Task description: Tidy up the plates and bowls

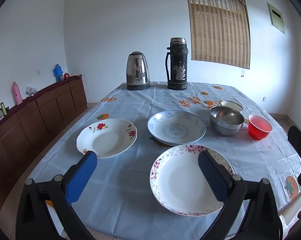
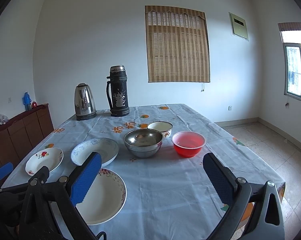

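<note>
Both grippers hang just above the near edge of the surface (image 1: 130, 196), and nothing is in either one. The left gripper (image 1: 147, 177) has its blue pads spread wide and empty, one pad over bare cloth, the other over the pink-flowered plate (image 1: 182, 182) at the near edge. The right gripper (image 2: 152, 177) is just as wide apart and empty, hovering over open cloth in front of the bowls.

As for progress, I'd say hardly anything is sorted yet. Three plates lie singly: the pink-flowered one nearest, the red-flowered plate (image 1: 107, 137) off to the left, and the blue-patterned plate (image 1: 176, 128) behind, between them. None is stacked on another. To the right, the steel bowl (image 2: 143, 142) looks like two nested together, going by the double rim in the left view. Just behind it, touching or nearly so, sits a small white enamel bowl (image 2: 160, 128), and the red plastic bowl (image 2: 188, 144) stands just beside. A kettle (image 2: 84, 102) and a black flask (image 2: 118, 92) stand at the far end, out of the way.

So what's left, to my eye: all the plates to gather, the bowls to nest.
</note>
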The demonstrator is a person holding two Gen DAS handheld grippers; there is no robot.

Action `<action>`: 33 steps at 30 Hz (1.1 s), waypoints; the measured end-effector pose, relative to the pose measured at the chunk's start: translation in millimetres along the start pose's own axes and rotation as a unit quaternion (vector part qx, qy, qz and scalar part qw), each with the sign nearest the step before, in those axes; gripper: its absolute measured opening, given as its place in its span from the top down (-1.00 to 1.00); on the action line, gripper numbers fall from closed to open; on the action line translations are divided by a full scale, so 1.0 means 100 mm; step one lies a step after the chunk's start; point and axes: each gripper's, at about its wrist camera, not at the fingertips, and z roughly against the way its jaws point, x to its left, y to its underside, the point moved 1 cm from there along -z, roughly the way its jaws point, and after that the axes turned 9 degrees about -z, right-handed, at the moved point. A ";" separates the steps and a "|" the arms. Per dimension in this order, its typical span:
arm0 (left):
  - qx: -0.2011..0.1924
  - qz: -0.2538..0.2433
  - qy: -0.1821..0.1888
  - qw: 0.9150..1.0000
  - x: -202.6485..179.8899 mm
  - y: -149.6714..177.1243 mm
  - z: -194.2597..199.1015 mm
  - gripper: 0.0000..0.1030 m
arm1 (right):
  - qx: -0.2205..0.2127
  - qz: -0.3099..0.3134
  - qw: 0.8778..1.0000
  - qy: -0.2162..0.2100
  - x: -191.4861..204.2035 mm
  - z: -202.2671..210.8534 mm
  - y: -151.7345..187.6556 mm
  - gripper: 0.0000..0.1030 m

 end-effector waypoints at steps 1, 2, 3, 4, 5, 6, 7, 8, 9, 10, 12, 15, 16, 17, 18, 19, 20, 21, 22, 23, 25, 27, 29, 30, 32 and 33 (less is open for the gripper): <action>0.000 0.001 0.001 1.000 0.00 0.00 0.00 -1.00 | 0.000 0.000 1.000 0.000 0.00 0.00 0.00 -0.99; 0.000 0.000 0.000 1.000 0.00 0.00 0.00 -1.00 | 0.000 -0.001 1.000 0.000 0.00 0.00 0.00 -0.99; 0.000 0.000 0.000 1.000 0.00 0.00 0.00 -1.00 | 0.000 -0.001 1.000 0.000 -0.01 0.01 0.00 -0.99; 0.000 0.001 0.000 1.000 0.00 0.00 0.01 -1.00 | 0.000 0.000 1.000 0.000 -0.01 0.01 0.00 -0.99; 0.000 0.001 0.000 1.000 0.00 0.00 0.00 -1.00 | -0.001 0.000 1.000 0.000 -0.01 0.01 0.00 -0.99; 0.000 0.001 0.000 1.000 -0.01 0.00 0.01 -1.00 | -0.001 0.001 1.000 0.000 0.00 0.01 0.00 -0.99; 0.001 0.001 0.000 1.000 -0.01 0.00 0.01 -1.00 | -0.001 0.002 1.000 0.000 0.00 0.02 0.01 -0.99; 0.001 0.000 0.000 1.000 -0.01 0.00 0.01 -1.00 | -0.001 0.002 1.000 0.000 0.00 0.02 0.01 -0.99; 0.000 0.000 -0.001 1.000 0.00 0.00 0.00 -1.00 | -0.001 0.001 1.000 0.000 0.00 0.02 0.01 -0.99; 0.001 0.000 -0.001 1.000 -0.01 0.00 0.01 -1.00 | -0.002 0.001 1.000 0.000 0.00 0.02 0.00 -0.99; 0.002 0.000 -0.001 1.000 -0.01 0.01 0.00 -1.00 | -0.002 0.002 1.000 0.000 0.00 0.02 0.00 -0.99; 0.004 0.001 -0.001 1.000 0.00 0.01 -0.01 -1.00 | -0.001 0.001 1.000 -0.001 -0.01 0.02 0.00 -0.99; 0.005 0.000 -0.002 1.000 0.00 0.02 -0.01 -1.00 | -0.001 0.002 1.000 -0.001 0.00 0.03 0.00 -0.99; 0.005 -0.002 -0.003 1.000 0.00 0.02 -0.01 -1.00 | -0.001 0.003 1.000 -0.002 -0.01 0.03 0.01 -0.99; 0.006 -0.002 -0.003 1.000 0.00 0.03 -0.02 -1.00 | -0.002 0.006 1.000 -0.003 -0.01 0.02 0.01 -0.99; 0.007 -0.004 -0.003 1.000 0.00 0.04 -0.03 -1.00 | -0.001 0.008 1.000 -0.003 -0.01 0.02 0.02 -0.99; 0.010 -0.006 -0.001 1.000 0.01 0.05 -0.05 -1.00 | 0.001 0.010 1.000 -0.003 -0.02 0.00 0.04 -0.99; 0.013 -0.008 0.002 1.000 0.02 0.07 -0.07 -1.00 | 0.004 0.011 1.000 -0.002 -0.02 -0.02 0.05 -0.99; 0.020 -0.010 0.005 1.000 0.03 0.09 -0.11 -1.00 | 0.011 0.013 1.000 -0.003 -0.04 -0.05 0.07 -0.99; 0.025 -0.010 0.008 1.000 0.05 0.12 -0.14 -1.00 | 0.017 0.014 1.000 -0.004 -0.05 -0.08 0.09 -0.99; 0.036 -0.005 0.009 0.999 0.08 0.17 -0.20 -1.00 | 0.027 0.013 1.000 -0.005 -0.08 -0.14 0.13 -0.99; 0.047 -0.002 0.017 0.999 0.13 0.21 -0.26 -1.00 | 0.033 0.012 0.999 -0.006 -0.12 -0.18 0.16 -0.99; 0.052 -0.003 0.019 0.998 0.15 0.24 -0.31 -1.00 | 0.037 0.015 0.999 -0.008 -0.15 -0.22 0.18 -0.99; 0.054 -0.004 0.016 0.998 0.16 0.25 -0.33 -1.00 | 0.039 0.017 0.999 -0.010 -0.16 -0.24 0.20 -0.99; 0.059 -0.009 0.013 0.998 0.16 0.28 -0.39 -1.00 | 0.046 0.020 0.999 -0.017 -0.16 -0.28 0.22 -0.98; 0.062 -0.013 0.011 0.998 0.15 0.28 -0.42 -0.99 | 0.049 0.022 0.998 -0.020 -0.16 -0.30 0.24 -0.99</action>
